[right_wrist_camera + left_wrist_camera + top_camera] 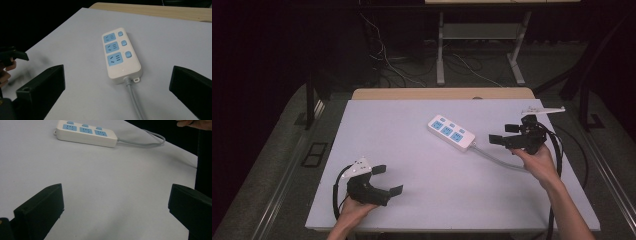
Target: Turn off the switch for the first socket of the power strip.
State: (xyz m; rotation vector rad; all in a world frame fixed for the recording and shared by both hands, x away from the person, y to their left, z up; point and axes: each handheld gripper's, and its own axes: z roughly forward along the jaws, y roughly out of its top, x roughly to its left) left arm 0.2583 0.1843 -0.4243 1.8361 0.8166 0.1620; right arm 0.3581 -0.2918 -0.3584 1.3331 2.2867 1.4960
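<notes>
A white power strip [451,132] with three blue sockets lies flat on the white board, right of centre; it also appears in the left gripper view [86,133] and the right gripper view [121,53]. Its grey cable [499,160] curves off toward the person's right hand. My right gripper [502,134] hovers just right of the strip, open, jaws wide apart [117,80] with nothing between them but the strip's cable end farther off. My left gripper [388,180] rests near the front left of the board, open [115,207], with nothing in it.
The white board [377,130] covers a wooden table whose far edge [442,93] shows behind. Beyond it stand metal desk legs [440,50] and loose floor cables [387,65]. The left gripper's jaw tip [15,55] shows at the left of the right gripper view.
</notes>
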